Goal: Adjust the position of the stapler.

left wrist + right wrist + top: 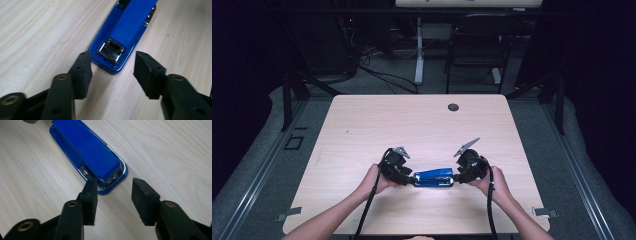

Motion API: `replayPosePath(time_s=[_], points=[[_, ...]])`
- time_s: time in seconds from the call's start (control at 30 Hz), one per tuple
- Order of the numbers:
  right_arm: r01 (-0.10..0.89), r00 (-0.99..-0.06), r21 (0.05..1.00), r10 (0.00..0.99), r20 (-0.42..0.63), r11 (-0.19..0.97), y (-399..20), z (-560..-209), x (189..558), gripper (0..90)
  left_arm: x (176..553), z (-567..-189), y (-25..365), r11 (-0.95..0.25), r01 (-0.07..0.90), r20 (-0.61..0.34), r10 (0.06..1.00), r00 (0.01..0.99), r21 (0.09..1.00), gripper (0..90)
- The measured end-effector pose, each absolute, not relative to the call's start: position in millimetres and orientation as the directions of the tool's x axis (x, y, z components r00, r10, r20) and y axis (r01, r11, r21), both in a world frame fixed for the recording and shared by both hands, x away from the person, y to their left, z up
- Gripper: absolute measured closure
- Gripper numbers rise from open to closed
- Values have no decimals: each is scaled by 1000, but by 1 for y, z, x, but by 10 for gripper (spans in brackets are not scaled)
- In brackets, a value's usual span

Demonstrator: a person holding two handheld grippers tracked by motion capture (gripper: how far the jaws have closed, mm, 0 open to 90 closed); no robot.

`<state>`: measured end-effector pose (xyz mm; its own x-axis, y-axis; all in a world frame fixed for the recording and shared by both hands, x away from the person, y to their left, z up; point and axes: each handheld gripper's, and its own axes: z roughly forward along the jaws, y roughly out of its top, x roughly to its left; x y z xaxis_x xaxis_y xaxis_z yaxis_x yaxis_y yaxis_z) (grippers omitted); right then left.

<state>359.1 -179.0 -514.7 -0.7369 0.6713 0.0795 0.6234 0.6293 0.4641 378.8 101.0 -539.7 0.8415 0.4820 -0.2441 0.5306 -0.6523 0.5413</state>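
Stapler between two spread grippers

Stapler, glossy blue plastic with bright metal fittings, lies flat on the pale wood-grain table, lengthwise between both tools. Left gripper: jaws spread, pads pressing nothing; the stapler's near end with its metal square plate sits just ahead of the gap. Right gripper: jaws likewise spread, holding nothing; the stapler's rounded chrome-edged end lies just ahead, beside one fingertip.
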Motion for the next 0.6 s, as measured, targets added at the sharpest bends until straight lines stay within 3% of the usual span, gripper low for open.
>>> replayPosePath(time_s=[0.3, 0.6], points=[[662, -673, 498, 736, 67, 560, -211, -506, 358, 217, 379, -536, 93, -683, 490, -195, 465, 864, 542, 197], [674, -658, 505, 749, 80, 539, -220, -505, 357, 47, 381, -529, 88, -684, 474, -174, 462, 870, 554, 109]])
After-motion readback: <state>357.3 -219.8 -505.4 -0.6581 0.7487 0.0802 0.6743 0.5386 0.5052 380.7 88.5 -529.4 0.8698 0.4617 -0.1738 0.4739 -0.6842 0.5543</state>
